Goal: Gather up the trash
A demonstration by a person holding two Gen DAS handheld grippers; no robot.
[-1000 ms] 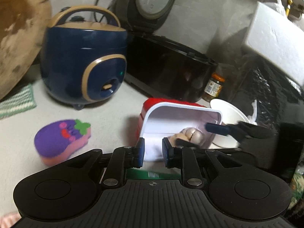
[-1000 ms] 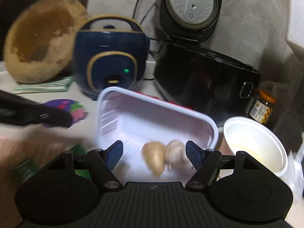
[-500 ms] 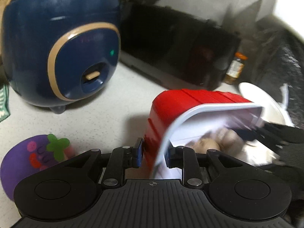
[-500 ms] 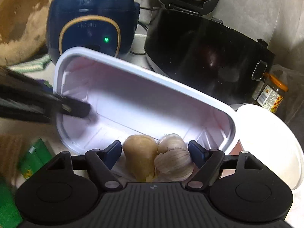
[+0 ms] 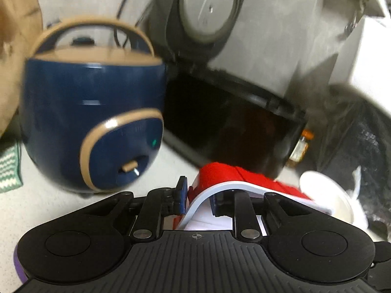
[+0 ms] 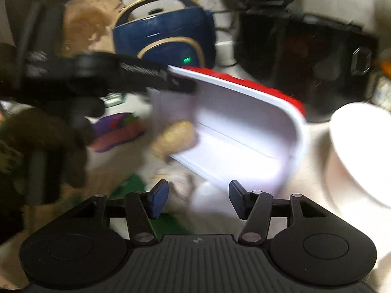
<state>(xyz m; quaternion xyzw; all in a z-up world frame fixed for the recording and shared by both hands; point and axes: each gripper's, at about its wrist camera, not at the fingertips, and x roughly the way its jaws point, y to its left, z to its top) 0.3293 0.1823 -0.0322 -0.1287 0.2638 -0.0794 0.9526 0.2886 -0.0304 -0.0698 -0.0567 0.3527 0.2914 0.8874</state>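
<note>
A plastic tray, red outside (image 5: 229, 173) and white inside (image 6: 244, 131), is tipped on its side above the counter. My left gripper (image 5: 198, 199) is shut on its white rim, jaws closing tight; in the right wrist view that left gripper (image 6: 180, 85) reaches in from the left. A tan ginger piece (image 6: 176, 139) is sliding out of the tray's open side. Below it lies a blurred pale garlic bulb (image 6: 178, 180). My right gripper (image 6: 198, 201) sits just under the tray's lower edge, jaws closing, pads apart and touching nothing.
White bowl (image 6: 361, 151) stands right of the tray. Behind are a blue rice cooker (image 5: 92, 122), an open black cooker (image 5: 232, 127) and a small jar (image 5: 301, 146). A purple eggplant sponge (image 6: 117, 129) and a green packet (image 6: 129, 185) lie left. A black bag (image 5: 361, 141) hangs right.
The tray has been turned from open-side-up onto its side, and the ginger and garlic have slipped out toward the left. My right jaws have narrowed. The left gripper keeps its grip on the rim.
</note>
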